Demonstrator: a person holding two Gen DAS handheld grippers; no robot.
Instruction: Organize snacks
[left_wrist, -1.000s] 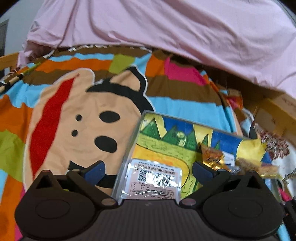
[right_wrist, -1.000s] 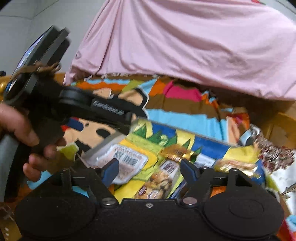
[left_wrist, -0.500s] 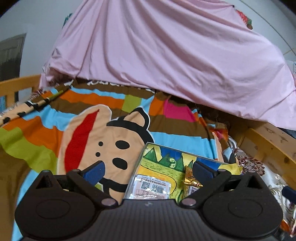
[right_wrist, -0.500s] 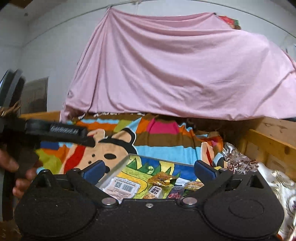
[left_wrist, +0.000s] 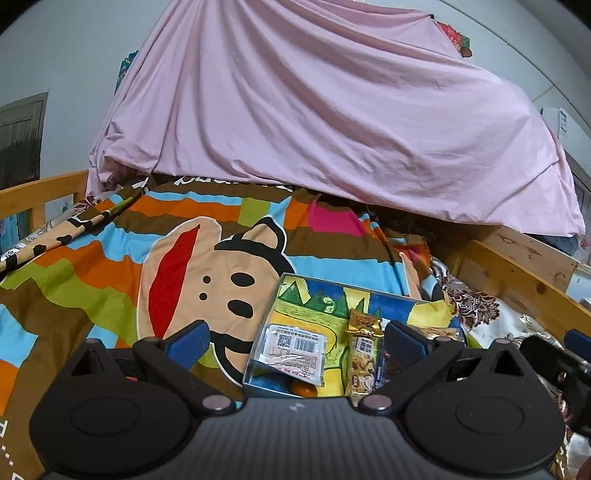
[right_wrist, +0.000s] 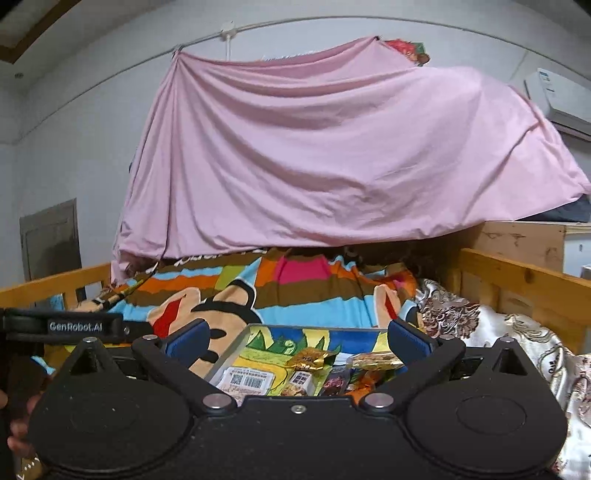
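A clear shallow box (left_wrist: 291, 280) with a colourful cartoon lining lies on the striped bedspread. In it are a white-labelled packet (left_wrist: 295, 347), a gold-topped snack bar (left_wrist: 364, 332) and other wrapped snacks at its right end. My left gripper (left_wrist: 297, 341) hovers above the box's near edge, open and holding nothing. In the right wrist view the same box (right_wrist: 236, 341) sits low between the blue pads, with the white-labelled packet (right_wrist: 247, 380) and a gold wrapper (right_wrist: 310, 358) inside. My right gripper (right_wrist: 298, 338) is open wide and empty, above and behind the box.
The bedspread (left_wrist: 110, 266) with a cartoon dog covers the bed. A pink sheet (left_wrist: 332, 129) hangs over the far end. Wooden rails (right_wrist: 524, 284) run along both sides. A brown patterned cloth (right_wrist: 454, 317) lies at the right. A hand (right_wrist: 18, 439) holds the left gripper's body (right_wrist: 74, 326).
Both grippers have drawn back and risen from the box, so it looks smaller and lower. The right gripper's jaws have spread wider. More of the pink sheet and wall shows.
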